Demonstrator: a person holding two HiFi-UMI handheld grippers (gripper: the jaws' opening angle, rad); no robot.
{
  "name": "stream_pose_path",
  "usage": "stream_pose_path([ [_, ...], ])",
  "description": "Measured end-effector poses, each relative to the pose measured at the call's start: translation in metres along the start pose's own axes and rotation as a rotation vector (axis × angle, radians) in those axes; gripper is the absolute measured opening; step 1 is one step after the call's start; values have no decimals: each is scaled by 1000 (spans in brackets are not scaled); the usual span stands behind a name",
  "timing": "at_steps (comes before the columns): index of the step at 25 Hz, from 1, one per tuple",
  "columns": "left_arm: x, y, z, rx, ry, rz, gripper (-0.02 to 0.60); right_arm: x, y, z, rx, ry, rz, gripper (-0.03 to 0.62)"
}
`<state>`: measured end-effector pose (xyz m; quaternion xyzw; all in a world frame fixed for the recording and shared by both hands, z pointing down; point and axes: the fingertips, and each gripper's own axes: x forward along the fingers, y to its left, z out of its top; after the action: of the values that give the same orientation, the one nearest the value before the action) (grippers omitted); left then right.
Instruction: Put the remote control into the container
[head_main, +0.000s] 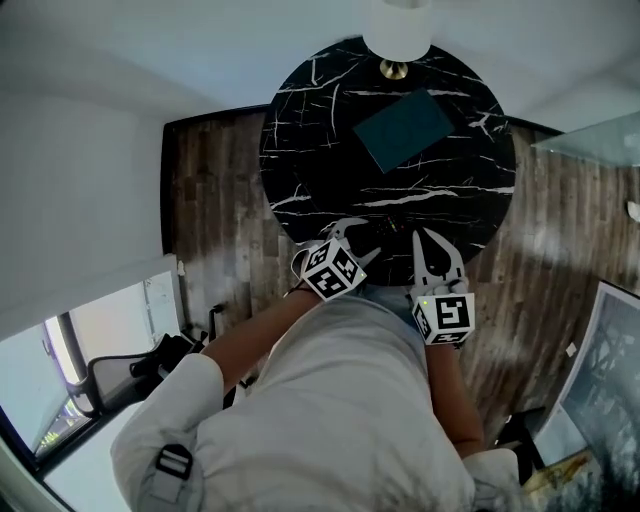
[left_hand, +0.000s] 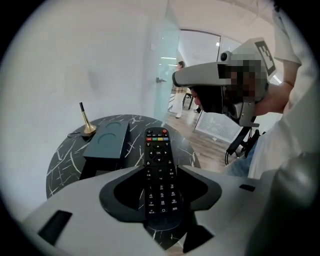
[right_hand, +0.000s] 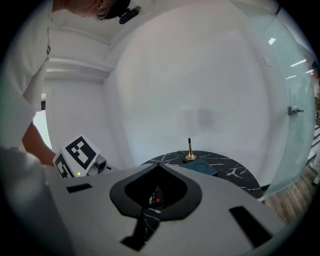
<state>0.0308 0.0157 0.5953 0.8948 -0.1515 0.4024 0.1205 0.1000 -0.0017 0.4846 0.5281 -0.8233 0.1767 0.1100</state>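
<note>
A black remote control (left_hand: 159, 170) with coloured buttons at its far end lies lengthwise between the jaws of my left gripper (left_hand: 159, 192). The jaws rest against both its long sides, over the near edge of the round black marble table (left_hand: 65, 160). The dark teal container (head_main: 403, 130) sits farther back on the table and shows as a flat box (left_hand: 107, 140) to the left of the remote. My right gripper (head_main: 420, 237) hovers just right of the left gripper (head_main: 360, 240), its jaws closed tip to tip (right_hand: 159, 166). The remote's coloured buttons (right_hand: 154, 197) show below them.
A lamp with a white shade (head_main: 397, 30) and a brass base (left_hand: 88, 130) stands at the table's far edge behind the container. Wooden floor (head_main: 215, 200) surrounds the table. A white wall is to the left, and a glass partition (right_hand: 295, 110) to the right.
</note>
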Motion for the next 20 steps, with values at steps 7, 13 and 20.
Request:
stream_pose_path([
  [7,-17,38,-1,-32,-7,82,215,19,21,10,-36,-8,72,9],
  [13,-27,87,-17,-39,20,150,216,42,39,23,-82,-20,128,9],
  [20,-21,132,-37,-20,82,177,215,64,62,35,-113,-24,177,9],
])
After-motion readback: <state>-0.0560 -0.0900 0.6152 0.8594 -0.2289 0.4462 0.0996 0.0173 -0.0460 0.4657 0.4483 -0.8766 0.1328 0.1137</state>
